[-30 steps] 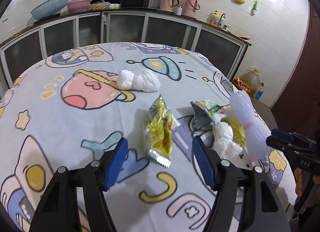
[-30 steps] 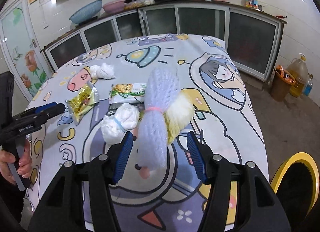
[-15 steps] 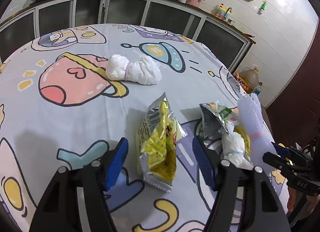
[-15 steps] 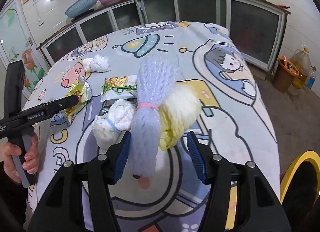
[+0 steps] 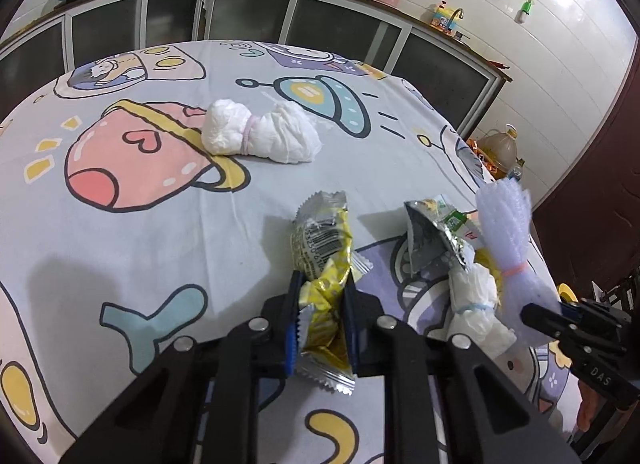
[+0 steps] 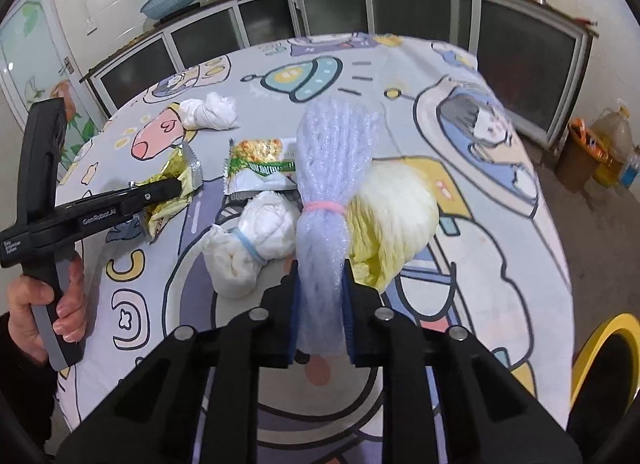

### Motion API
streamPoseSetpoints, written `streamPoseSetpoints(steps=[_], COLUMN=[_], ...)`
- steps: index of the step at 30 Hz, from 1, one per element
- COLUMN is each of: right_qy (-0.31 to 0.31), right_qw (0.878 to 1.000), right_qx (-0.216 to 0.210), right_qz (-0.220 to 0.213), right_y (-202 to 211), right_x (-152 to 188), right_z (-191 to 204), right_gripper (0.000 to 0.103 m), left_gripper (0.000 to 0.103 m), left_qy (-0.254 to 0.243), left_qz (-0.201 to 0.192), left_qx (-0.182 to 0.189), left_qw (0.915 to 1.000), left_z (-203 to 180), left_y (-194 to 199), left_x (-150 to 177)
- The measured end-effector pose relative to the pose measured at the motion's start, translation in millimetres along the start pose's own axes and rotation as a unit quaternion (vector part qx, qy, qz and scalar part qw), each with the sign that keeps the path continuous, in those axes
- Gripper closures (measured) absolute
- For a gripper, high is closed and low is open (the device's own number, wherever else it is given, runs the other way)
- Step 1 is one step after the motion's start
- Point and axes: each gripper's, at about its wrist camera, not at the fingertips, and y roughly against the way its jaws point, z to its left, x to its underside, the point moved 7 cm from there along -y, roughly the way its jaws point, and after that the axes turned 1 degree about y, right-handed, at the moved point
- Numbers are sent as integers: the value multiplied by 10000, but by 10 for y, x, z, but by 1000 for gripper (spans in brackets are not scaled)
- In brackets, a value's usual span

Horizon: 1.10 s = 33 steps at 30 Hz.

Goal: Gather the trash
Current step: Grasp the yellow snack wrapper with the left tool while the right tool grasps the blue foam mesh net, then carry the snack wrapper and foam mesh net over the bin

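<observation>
Tongs first: our left gripper (image 5: 322, 318), jaws just closed, pinches the yellow snack wrapper (image 5: 324, 260) on the tablecloth (image 5: 140, 248); our right gripper (image 6: 322, 306), jaws likewise just closed, clamps the lilac foam net (image 6: 326, 200), right of that wrapper, beyond the green packet (image 6: 262, 168).

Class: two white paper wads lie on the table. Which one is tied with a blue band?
The wad beside the purple foam net, not the far wad, whose band is pink.
</observation>
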Motion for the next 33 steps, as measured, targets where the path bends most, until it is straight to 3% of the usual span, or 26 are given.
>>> streamPoseSetpoints(steps=[18, 33], right_qy=[-26, -427], right_qw=[9983, 9965], right_qx=[-8, 91], right_qz=[-574, -717], right_y=[735, 1161], right_x=[7, 340], right_z=[-7, -336], right_gripper=[88, 88], left_gripper=[87, 87], left_qy=[-66, -347], left_qz=[-691, -824], left_qx=[1, 142], left_qw=[9976, 9959], left_z=[-50, -447], left_y=[987, 1351], left_x=[67, 251])
